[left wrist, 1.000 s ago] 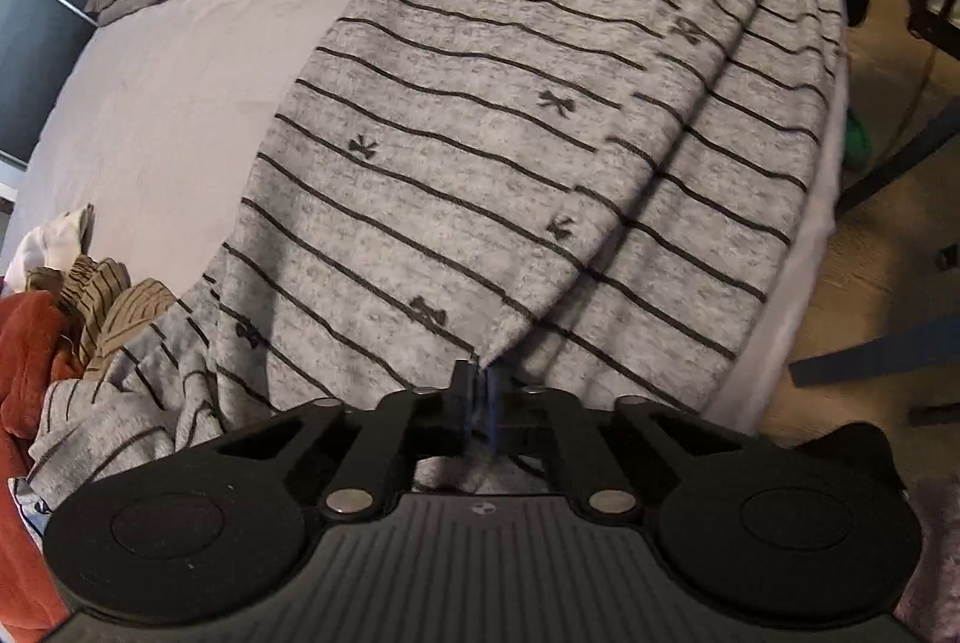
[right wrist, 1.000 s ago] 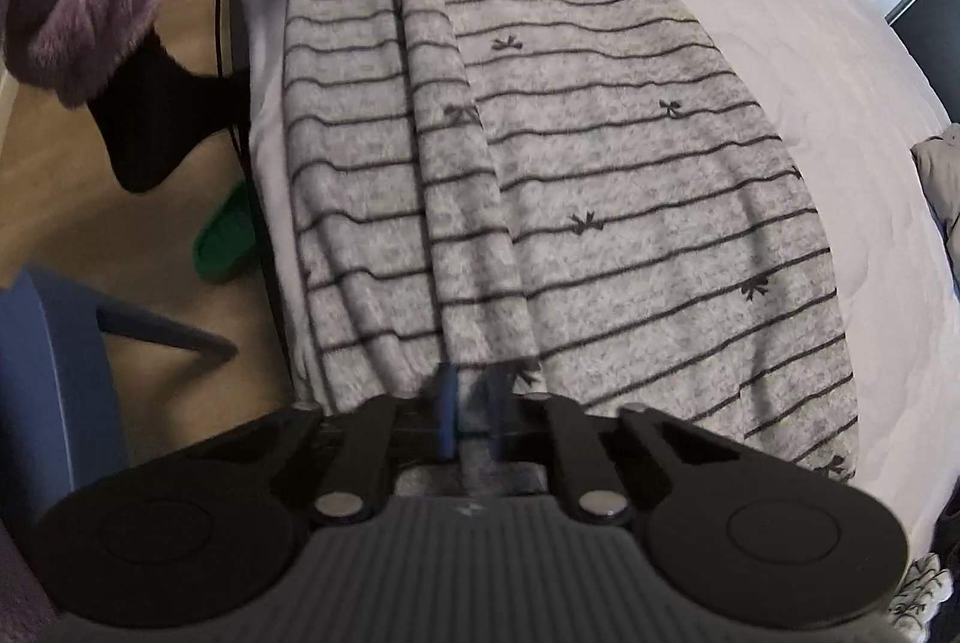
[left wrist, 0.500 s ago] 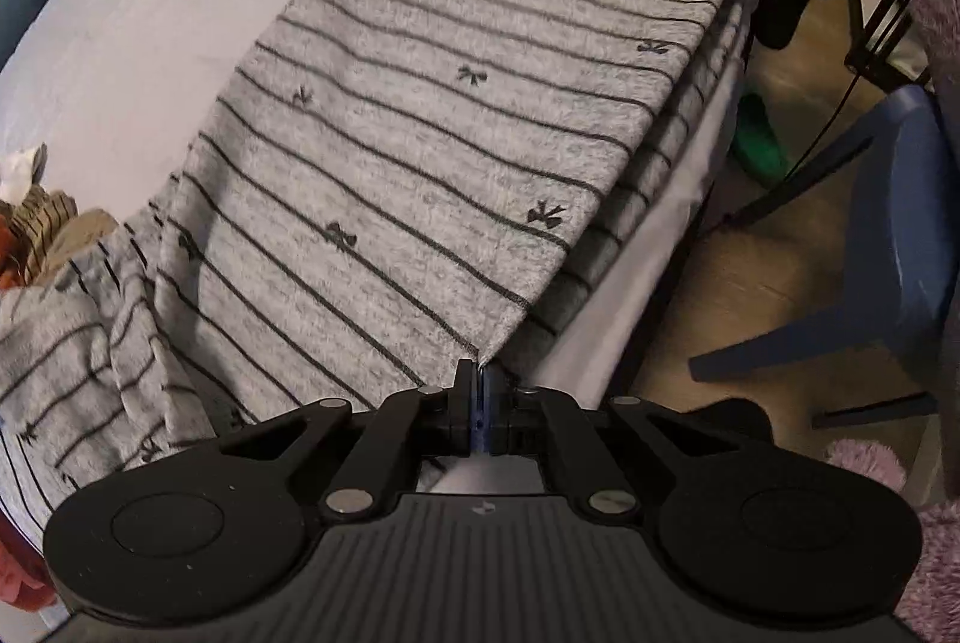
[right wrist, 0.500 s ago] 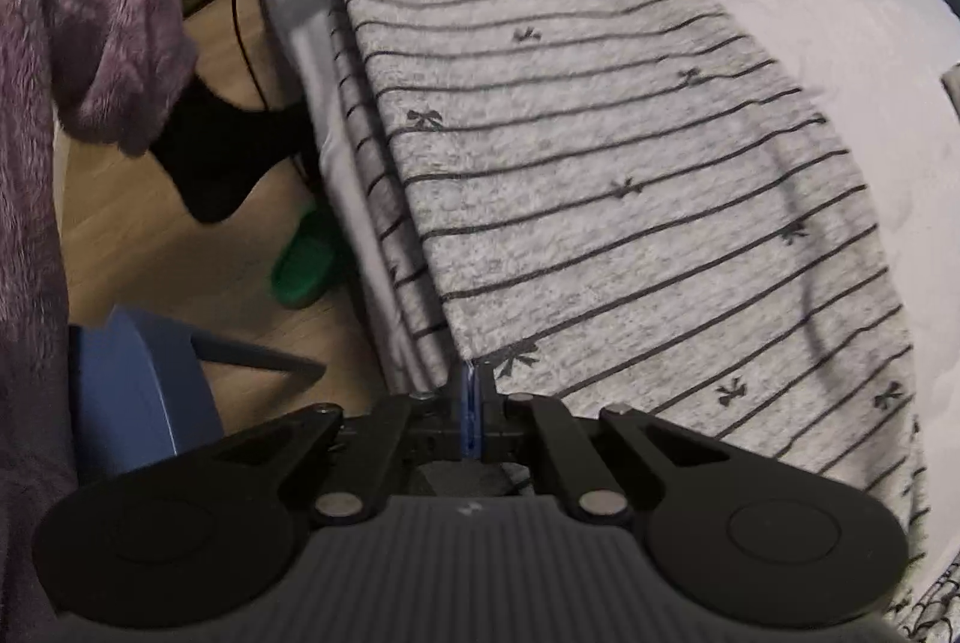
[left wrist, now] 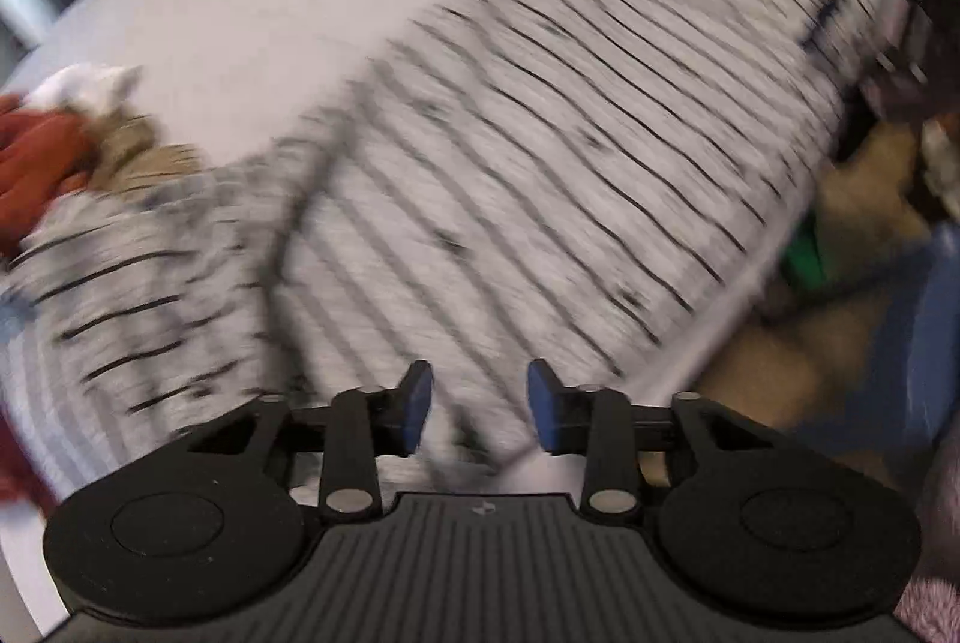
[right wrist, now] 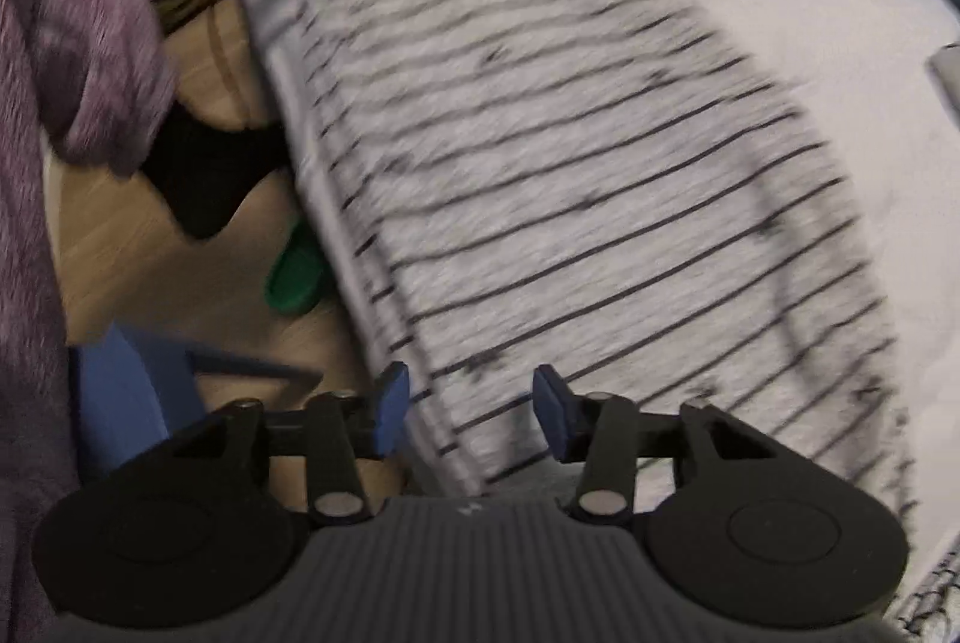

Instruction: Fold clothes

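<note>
The striped garment (left wrist: 540, 151) lies flat along the bed (left wrist: 252, 1) edge, its long side overhanging toward the floor (right wrist: 150, 247). Both frames are motion-blurred.

1. Left claw (left wrist: 477, 406): jaws opening, about half apart; cloth lies below the pads, not pinched.
2. Right claw (right wrist: 471, 418): jaws opening, same condition, nothing held.

Judgement: the fold edge has been released. To do this step well, lift both claws straight clear so no pad drags the cloth, then check the edges align before taking new grip points. Keep clear of the clothes pile (left wrist: 72, 145) at far left.
</note>
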Action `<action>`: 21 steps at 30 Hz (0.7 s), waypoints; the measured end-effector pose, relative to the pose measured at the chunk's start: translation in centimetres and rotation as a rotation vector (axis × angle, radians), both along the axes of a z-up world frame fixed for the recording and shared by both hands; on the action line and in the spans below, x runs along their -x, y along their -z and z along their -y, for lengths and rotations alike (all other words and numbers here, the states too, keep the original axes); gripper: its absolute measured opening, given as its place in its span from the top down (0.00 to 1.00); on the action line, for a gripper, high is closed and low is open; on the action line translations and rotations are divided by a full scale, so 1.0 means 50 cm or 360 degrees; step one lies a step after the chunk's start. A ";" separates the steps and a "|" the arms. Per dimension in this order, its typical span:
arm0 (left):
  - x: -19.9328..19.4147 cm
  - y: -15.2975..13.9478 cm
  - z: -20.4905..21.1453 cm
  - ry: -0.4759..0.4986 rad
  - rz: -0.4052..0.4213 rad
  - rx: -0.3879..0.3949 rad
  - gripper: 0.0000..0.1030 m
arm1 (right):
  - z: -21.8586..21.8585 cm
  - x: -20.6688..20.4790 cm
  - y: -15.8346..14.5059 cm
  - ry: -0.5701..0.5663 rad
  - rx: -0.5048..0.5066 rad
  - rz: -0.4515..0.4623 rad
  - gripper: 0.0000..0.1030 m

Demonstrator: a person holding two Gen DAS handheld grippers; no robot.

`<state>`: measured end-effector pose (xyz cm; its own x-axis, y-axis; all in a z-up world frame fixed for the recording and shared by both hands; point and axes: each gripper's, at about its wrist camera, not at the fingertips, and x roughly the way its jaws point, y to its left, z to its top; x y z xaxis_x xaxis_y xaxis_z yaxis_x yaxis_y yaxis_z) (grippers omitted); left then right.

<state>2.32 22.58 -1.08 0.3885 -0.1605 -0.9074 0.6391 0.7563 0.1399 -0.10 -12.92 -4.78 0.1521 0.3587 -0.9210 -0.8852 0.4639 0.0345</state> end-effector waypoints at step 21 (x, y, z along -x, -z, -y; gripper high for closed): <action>-0.177 0.068 0.010 -0.0404 0.0307 -0.0355 0.87 | 0.075 -0.138 -0.016 0.0496 0.0115 0.0095 0.50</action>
